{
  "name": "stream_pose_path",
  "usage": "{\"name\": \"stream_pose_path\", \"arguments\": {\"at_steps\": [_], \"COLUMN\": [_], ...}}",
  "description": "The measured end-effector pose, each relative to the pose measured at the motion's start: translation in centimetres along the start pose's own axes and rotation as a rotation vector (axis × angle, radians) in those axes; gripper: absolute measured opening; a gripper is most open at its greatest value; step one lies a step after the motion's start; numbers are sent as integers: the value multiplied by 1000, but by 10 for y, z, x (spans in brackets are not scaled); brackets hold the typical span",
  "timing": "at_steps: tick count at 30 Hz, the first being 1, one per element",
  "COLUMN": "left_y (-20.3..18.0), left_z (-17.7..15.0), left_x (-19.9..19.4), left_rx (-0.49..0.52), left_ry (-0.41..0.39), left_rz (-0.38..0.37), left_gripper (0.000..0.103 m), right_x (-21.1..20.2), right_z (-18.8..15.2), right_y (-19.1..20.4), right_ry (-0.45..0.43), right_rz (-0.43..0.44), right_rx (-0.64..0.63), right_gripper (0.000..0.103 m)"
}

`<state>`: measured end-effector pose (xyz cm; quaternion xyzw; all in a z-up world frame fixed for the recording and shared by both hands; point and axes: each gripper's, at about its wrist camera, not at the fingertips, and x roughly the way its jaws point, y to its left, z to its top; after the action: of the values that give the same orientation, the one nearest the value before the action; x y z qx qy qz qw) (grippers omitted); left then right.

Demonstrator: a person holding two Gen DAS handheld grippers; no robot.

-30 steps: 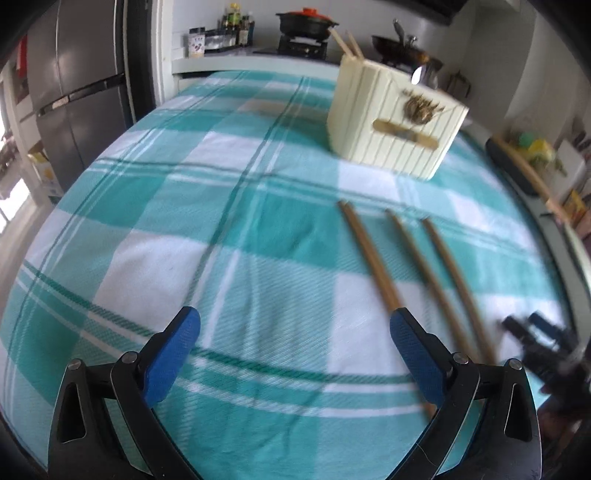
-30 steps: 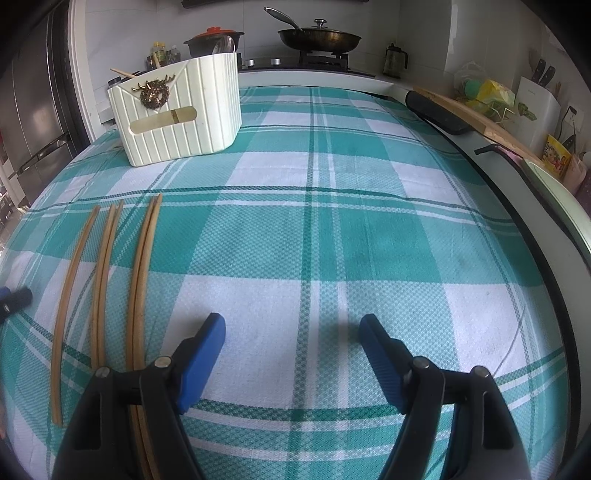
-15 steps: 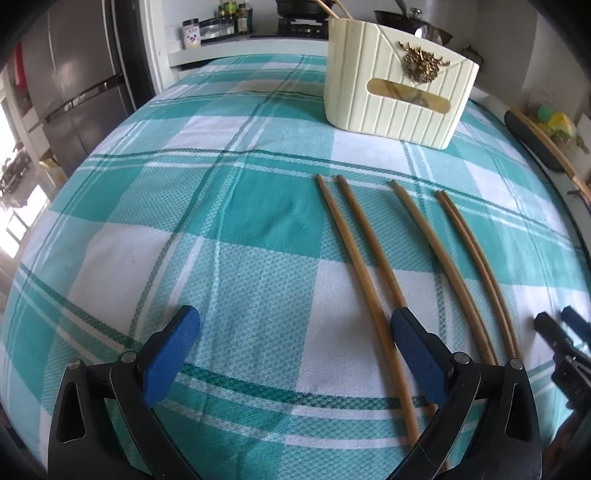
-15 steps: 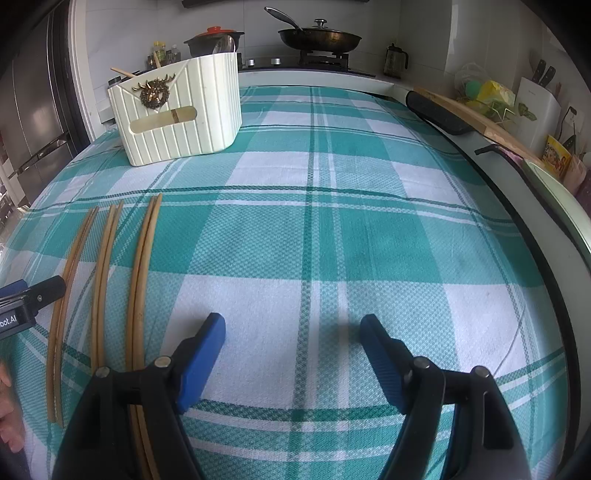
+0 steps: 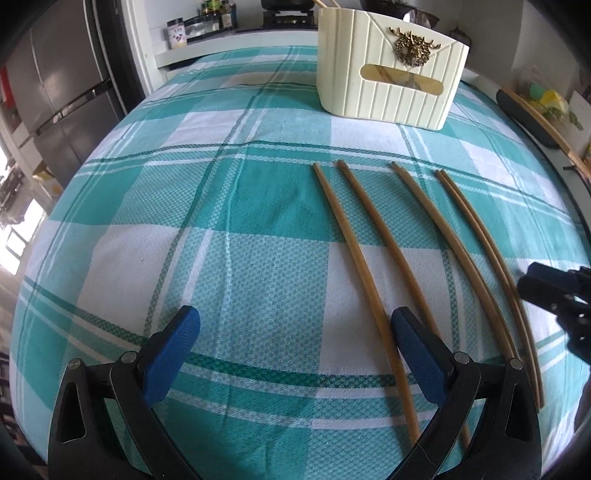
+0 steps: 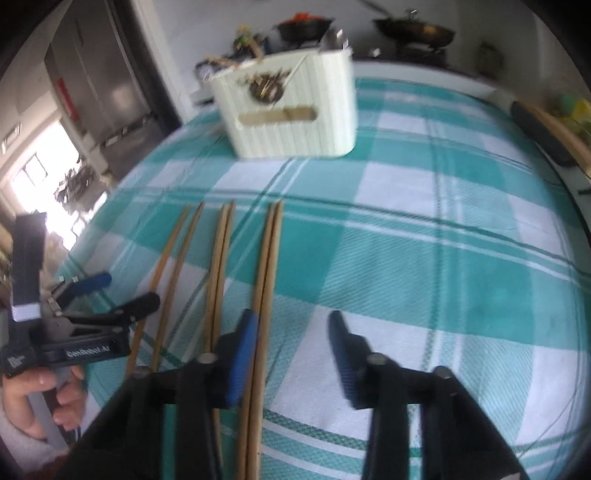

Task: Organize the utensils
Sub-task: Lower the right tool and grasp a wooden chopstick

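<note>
Several long wooden chopsticks (image 5: 373, 266) lie side by side on the teal-and-white checked cloth, pointing toward a cream ribbed utensil holder (image 5: 391, 85) at the back. My left gripper (image 5: 295, 350) is open and empty just above the cloth, its right finger beside the leftmost chopsticks. My right gripper (image 6: 291, 350) is open and empty over the rightmost pair of chopsticks (image 6: 267, 280), which runs between its fingers, near the left one. The holder (image 6: 291, 110) has a few utensils standing in it. The left gripper also shows in the right wrist view (image 6: 107, 295).
The checked cloth (image 5: 184, 229) covers the whole table. A fridge (image 5: 62, 81) stands at the left. A stove counter with pots and a pan (image 6: 413, 33) is behind the holder. A dark tray and clutter (image 5: 532, 114) sit along the right edge.
Both grippers have moved. The right one swung left and forward over the rightmost chopsticks, blurring its view. The left one came closer to the chopsticks and the holder.
</note>
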<state>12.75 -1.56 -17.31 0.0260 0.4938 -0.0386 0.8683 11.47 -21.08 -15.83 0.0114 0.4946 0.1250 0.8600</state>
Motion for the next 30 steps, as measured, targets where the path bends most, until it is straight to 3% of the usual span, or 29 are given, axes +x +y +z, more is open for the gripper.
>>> {"name": "stream_pose_path", "arguments": {"at_steps": [8, 10, 12, 20, 23, 26, 30], "left_y": [9, 11, 17, 48, 56, 58, 59], "left_z": [0, 0, -1, -1, 1, 0, -1], "left_x": [-1, -2, -3, -2, -1, -1, -1], "left_rx": [28, 39, 38, 25, 16, 14, 23], "left_ry": [11, 18, 26, 48, 54, 51, 47], "left_rz": [-11, -13, -9, -10, -6, -4, -6], "left_gripper": [103, 103, 103, 103, 103, 103, 103], "right_x": [6, 6, 4, -9, -12, -11, 3], "right_z": [0, -2, -2, -9, -5, 3, 5], "right_y": [21, 25, 20, -20, -28, -30, -27], "right_ry": [54, 73, 94, 129, 115, 105, 155], "right_rz": [-17, -59, -78, -24, 30, 3, -35], "right_rx": [-99, -143, -109, 61, 109, 90, 37], "right_gripper": [29, 26, 12, 14, 21, 22, 17]}}
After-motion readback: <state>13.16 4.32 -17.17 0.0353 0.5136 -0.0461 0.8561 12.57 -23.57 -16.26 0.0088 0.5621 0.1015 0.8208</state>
